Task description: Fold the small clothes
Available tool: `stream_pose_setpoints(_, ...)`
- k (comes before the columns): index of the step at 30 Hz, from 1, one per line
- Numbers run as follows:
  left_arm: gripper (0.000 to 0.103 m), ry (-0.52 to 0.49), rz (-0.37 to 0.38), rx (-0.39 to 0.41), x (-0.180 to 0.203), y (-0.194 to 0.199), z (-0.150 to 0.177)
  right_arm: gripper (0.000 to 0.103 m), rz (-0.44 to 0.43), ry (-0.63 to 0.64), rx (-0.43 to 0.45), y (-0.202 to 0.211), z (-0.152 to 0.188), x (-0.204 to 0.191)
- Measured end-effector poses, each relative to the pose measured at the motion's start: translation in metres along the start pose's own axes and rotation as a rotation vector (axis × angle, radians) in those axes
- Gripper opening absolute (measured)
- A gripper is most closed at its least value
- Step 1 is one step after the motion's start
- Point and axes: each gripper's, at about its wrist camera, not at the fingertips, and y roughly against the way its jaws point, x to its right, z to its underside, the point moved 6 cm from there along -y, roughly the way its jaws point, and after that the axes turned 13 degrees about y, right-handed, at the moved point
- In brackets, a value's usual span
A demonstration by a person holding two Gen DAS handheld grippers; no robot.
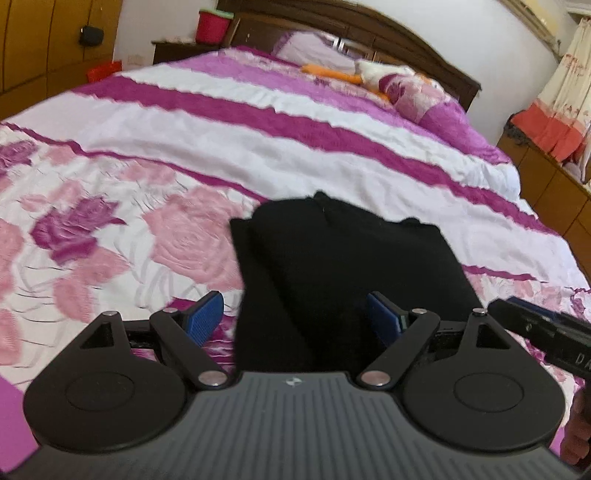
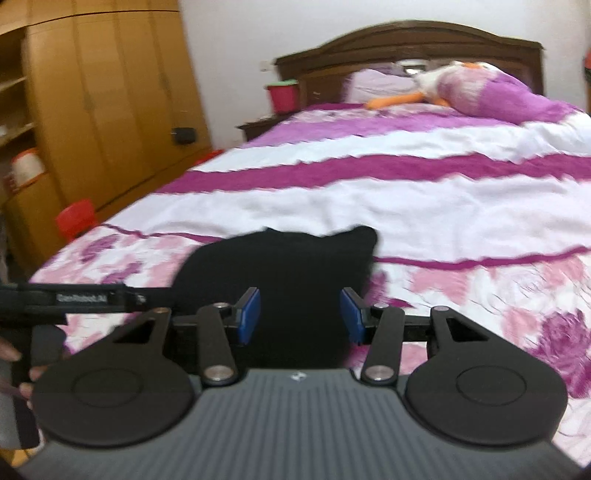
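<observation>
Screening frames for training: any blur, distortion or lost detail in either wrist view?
Left wrist: light motion blur on the bedspread; fisheye bends the headboard; the black garment shows almost no fold detail. Right wrist: heavier smear on the bedspread at right, wardrobe soft, garment again a flat black shape. No glare in either.

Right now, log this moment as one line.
black garment: folded, flat on floral bedspread | left gripper: open, empty | right gripper: open, empty, above garment
</observation>
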Motion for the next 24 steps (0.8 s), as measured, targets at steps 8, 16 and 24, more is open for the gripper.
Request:
stream_pose_setpoints(8,0.046,0.03,0.043,-0.01,0.007,-0.027,0.008,0.051,0.005,-0.054,-0.036,-0.019,0.024,0.015)
stream_pose_setpoints(16,0.026,-0.006,0.012,0.076,0.0,-0.002,0.002,0.053,-0.071,-0.067,0.0,-0.022,0.022,-0.008)
stream_pose_setpoints(24,0.05,-0.062,-0.075,0.066,-0.011,-0.017,0.008,0.064,-0.085,-0.042,-0.071,-0.039,0.033,-0.026)
